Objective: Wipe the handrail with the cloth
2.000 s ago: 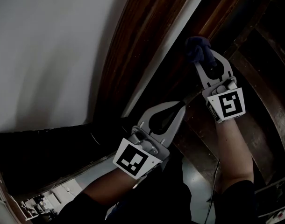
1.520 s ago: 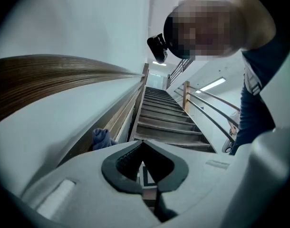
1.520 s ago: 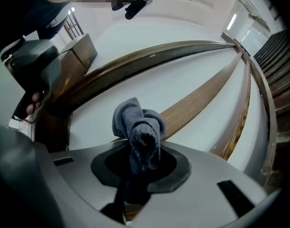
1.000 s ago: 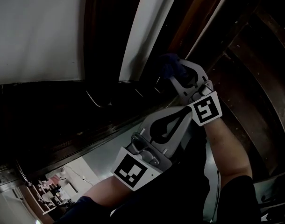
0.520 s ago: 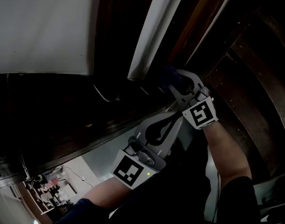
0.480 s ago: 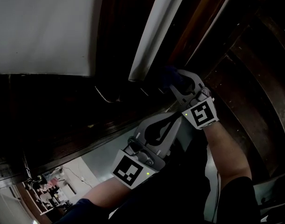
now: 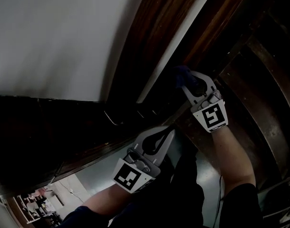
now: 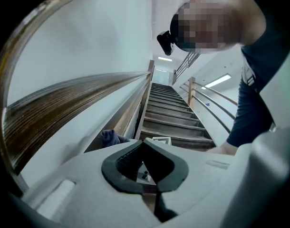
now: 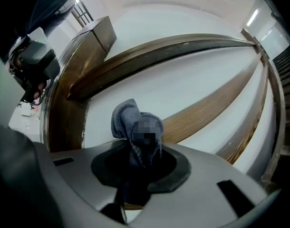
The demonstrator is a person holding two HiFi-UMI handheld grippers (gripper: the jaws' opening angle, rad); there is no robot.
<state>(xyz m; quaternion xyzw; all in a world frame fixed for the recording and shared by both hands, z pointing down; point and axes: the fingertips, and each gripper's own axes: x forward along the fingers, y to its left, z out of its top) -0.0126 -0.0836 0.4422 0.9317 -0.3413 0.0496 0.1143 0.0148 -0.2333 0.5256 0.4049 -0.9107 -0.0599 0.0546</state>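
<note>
The dark wooden handrail [image 7: 160, 32] runs diagonally beside a white wall. My right gripper [image 7: 185, 76] is shut on a blue-grey cloth [image 7: 181, 72] and presses it against the rail's lower part. In the right gripper view the cloth [image 9: 131, 121] bunches up out of the gripper [image 9: 138, 144], with the wooden rail [image 9: 164, 51] curving just beyond. My left gripper [image 7: 171, 128] hangs below and nearer to me, shut with nothing in it. In the left gripper view its jaw tips [image 8: 144, 143] meet, and the cloth [image 8: 111, 137] shows just past them at the foot of the rail [image 8: 64, 103].
Dark wooden stair steps [image 7: 259, 84] lie to the right of the rail. The left gripper view looks up a staircase [image 8: 169, 108] with a second rail [image 8: 207, 99] on its right. A white wall [image 7: 54, 37] fills the upper left. A lit floor with furniture [image 7: 35, 201] shows far below.
My right gripper has slid the cloth down the rail toward me over two seconds. The head view has tilted in the last half second. The left gripper stays shut below it.
</note>
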